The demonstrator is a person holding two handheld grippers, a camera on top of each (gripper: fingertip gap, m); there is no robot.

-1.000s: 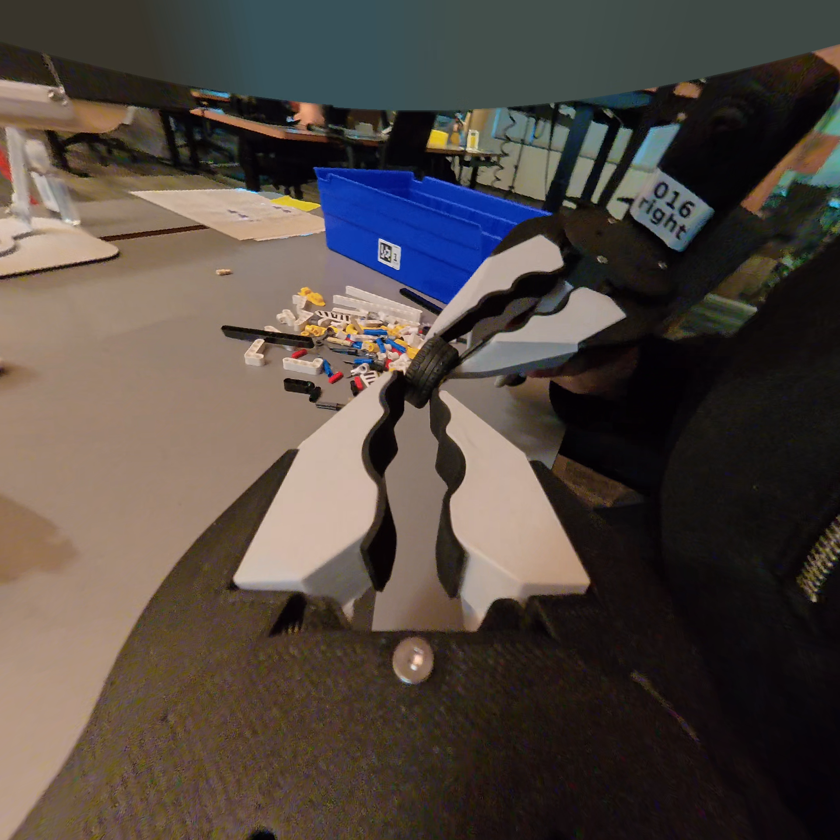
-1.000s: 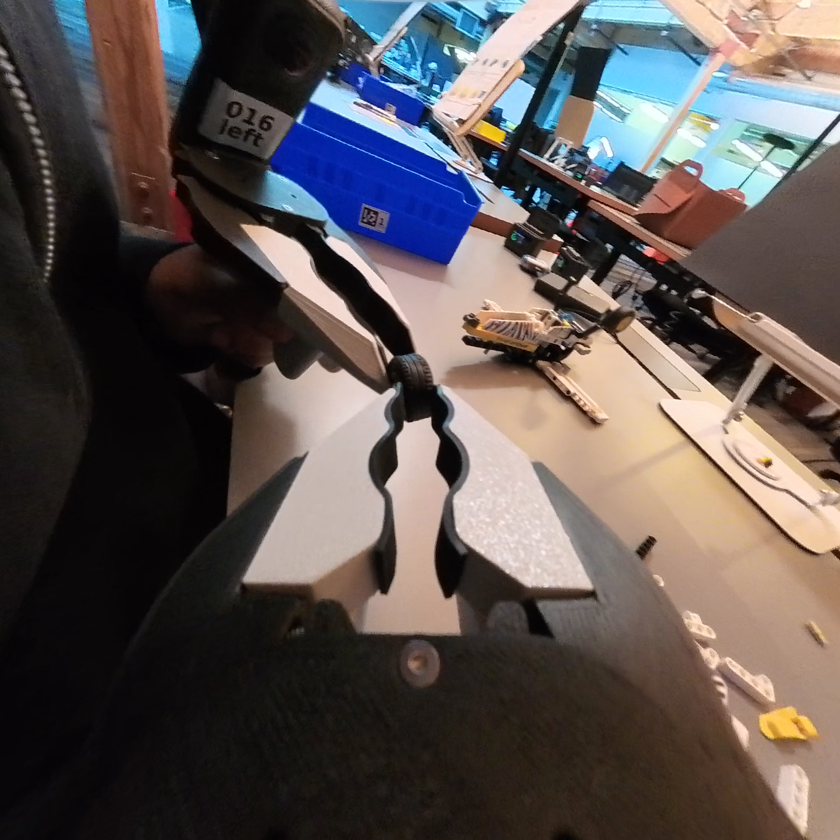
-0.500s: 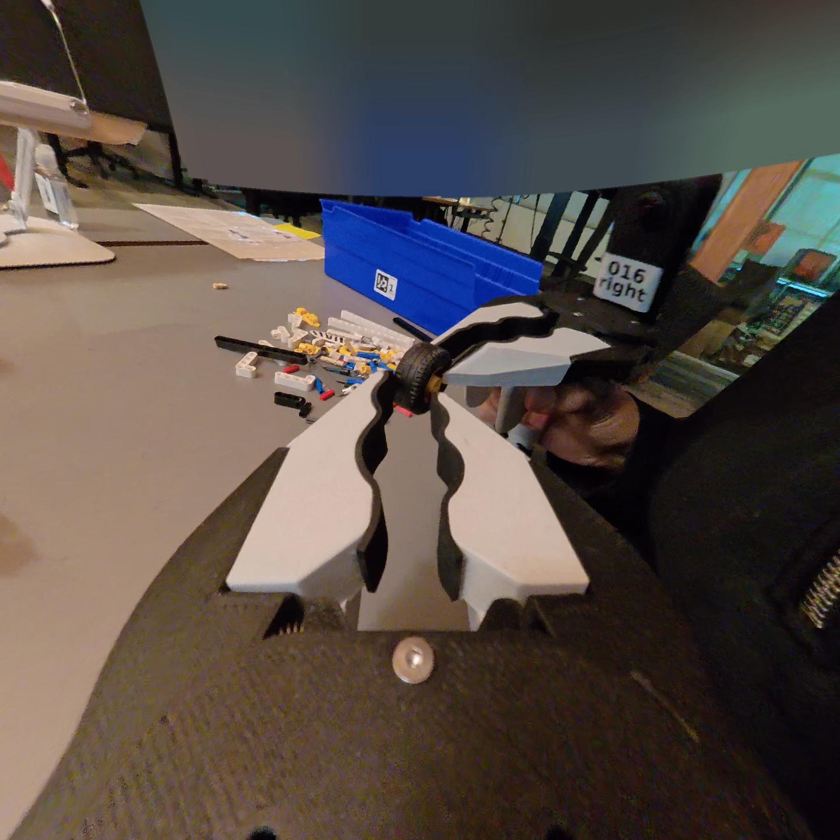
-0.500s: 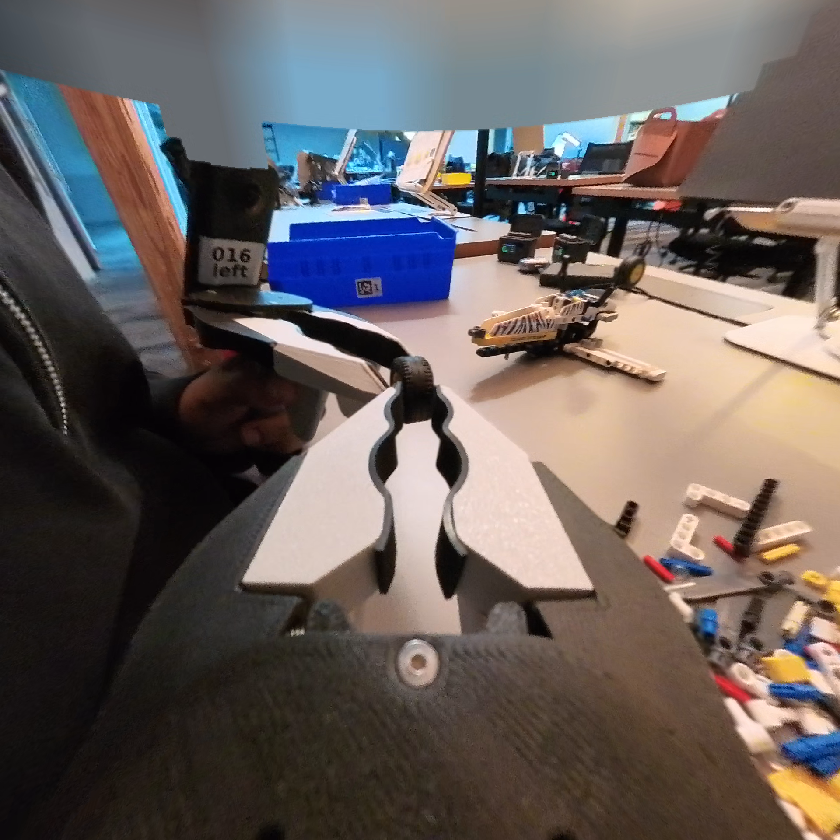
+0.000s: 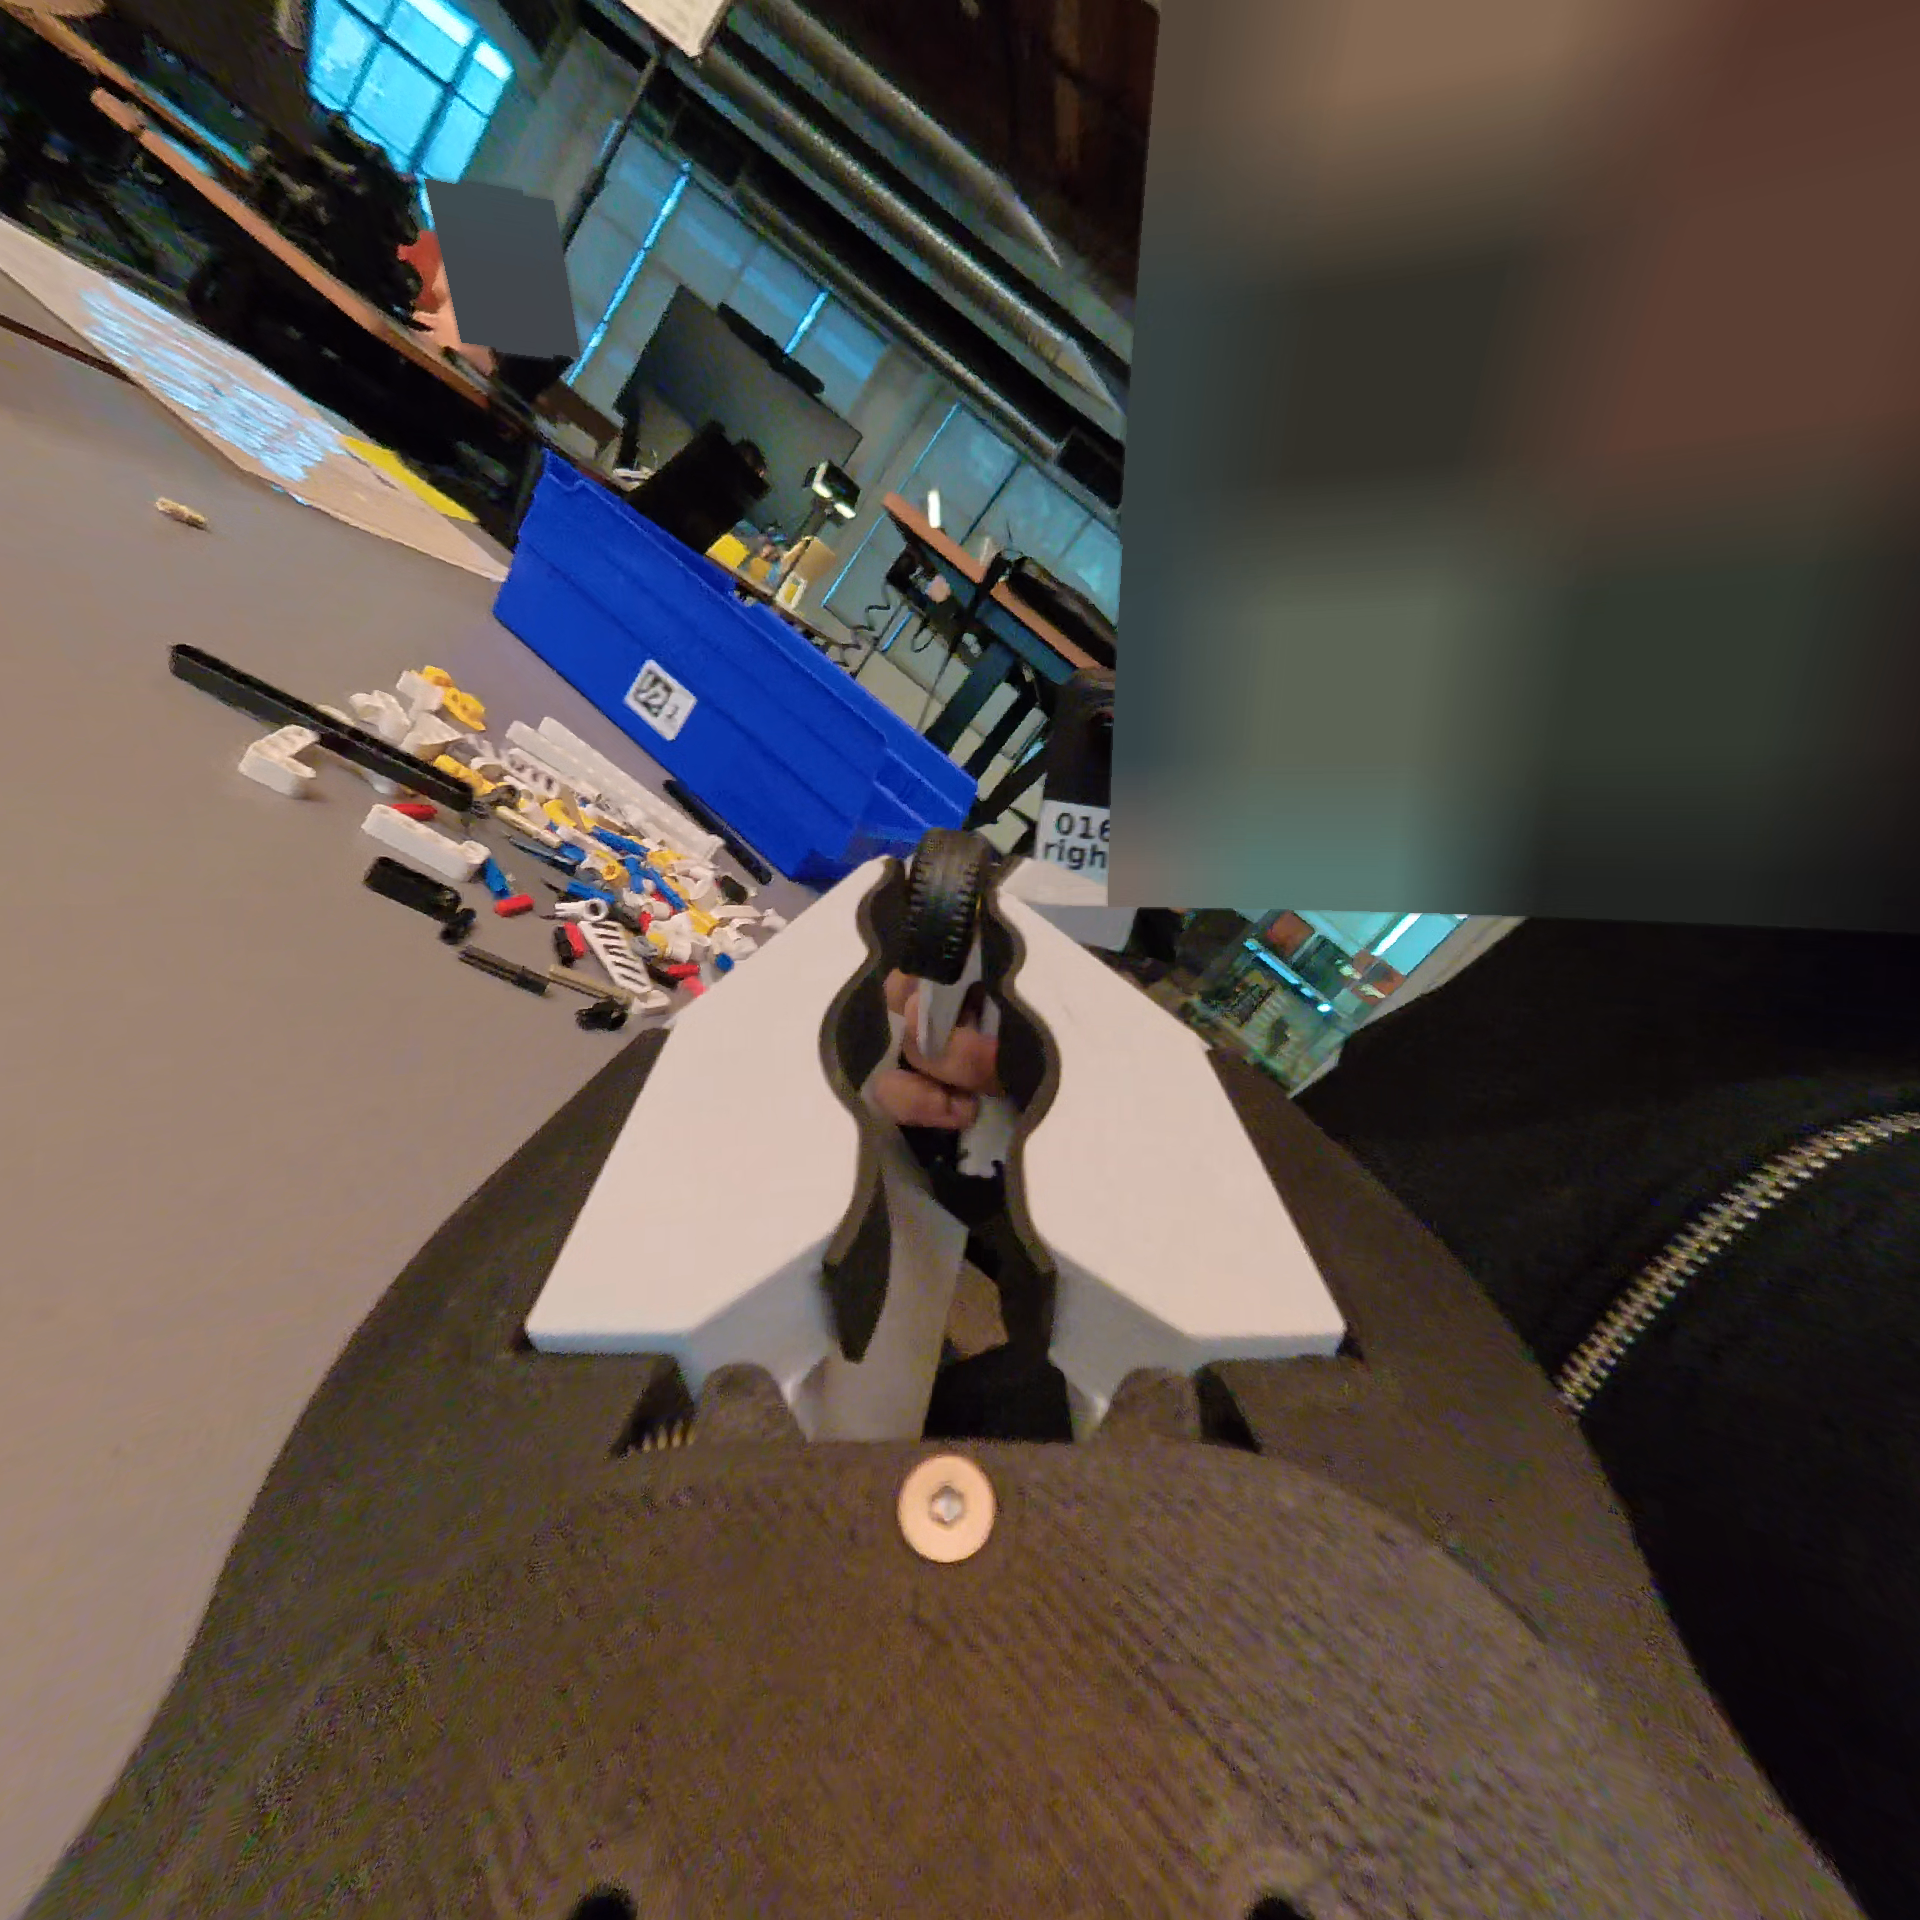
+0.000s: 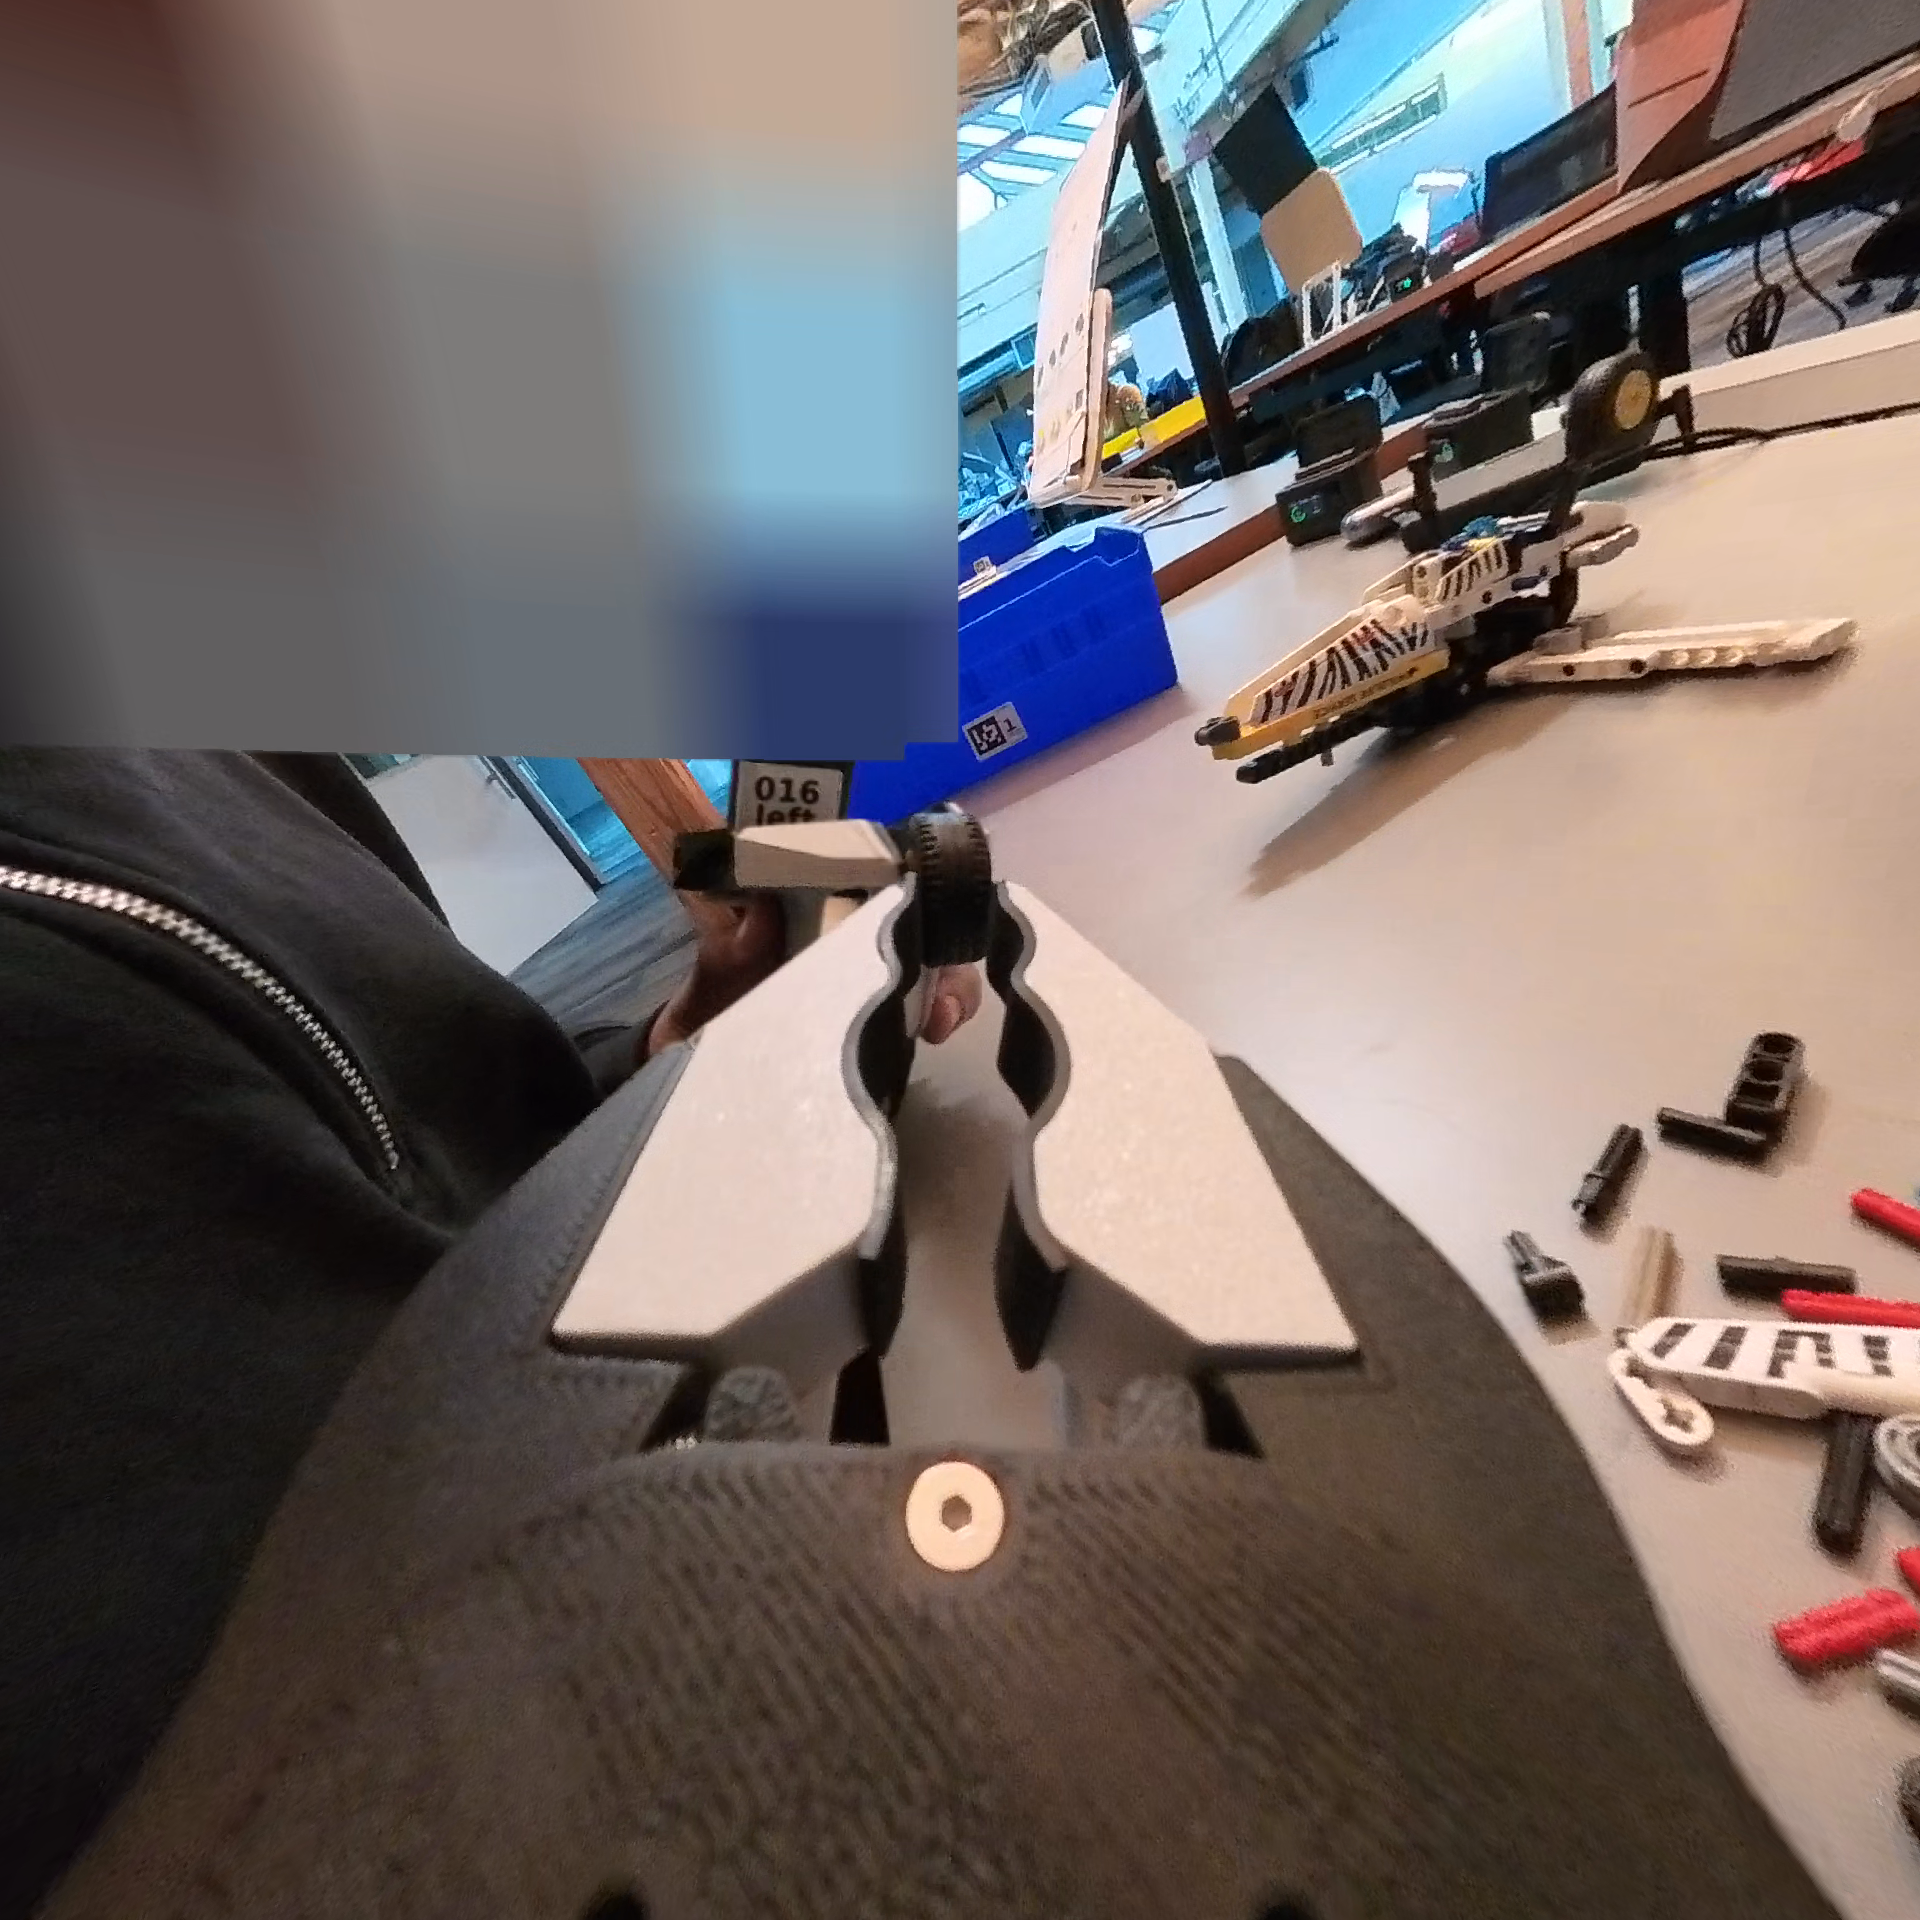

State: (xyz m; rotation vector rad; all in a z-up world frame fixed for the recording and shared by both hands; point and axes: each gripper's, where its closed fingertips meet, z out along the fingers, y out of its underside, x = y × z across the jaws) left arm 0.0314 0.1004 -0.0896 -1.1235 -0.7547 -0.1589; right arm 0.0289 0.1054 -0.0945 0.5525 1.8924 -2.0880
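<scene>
A small black toy wheel [image 5: 943, 904] sits edge-on between the fingertips of my left gripper [image 5: 940, 883], and both pads press on its sides. In the right wrist view the same wheel [image 6: 945, 894] is clamped between the tips of my right gripper [image 6: 951, 909]. There the left gripper's finger [image 6: 821, 857] reaches in from the left and meets the wheel. In the left wrist view a right gripper finger [image 5: 940, 1013] and a hand show behind the wheel. Both grippers hold the wheel in the air above the grey table [image 5: 208, 1039].
A pile of small white, yellow, blue, red and black building pieces [image 5: 582, 831] lies left of a blue bin [image 5: 727, 665]. A striped toy aircraft model [image 6: 1455, 634] stands on the table at the right, with loose pieces [image 6: 1766, 1351] nearer. A dark zipped jacket is close by. My two grippers' fingertips are within a few centimetres of each other. Left tips and right tips are each some 30 centimeters from the striped toy aircraft model [image 6: 1455, 634].
The right gripper kept its hold on the wheel. The left gripper's tips, beside the wheel before, opened a little and closed on it. Both grippers tilted, so the views swung upward.
</scene>
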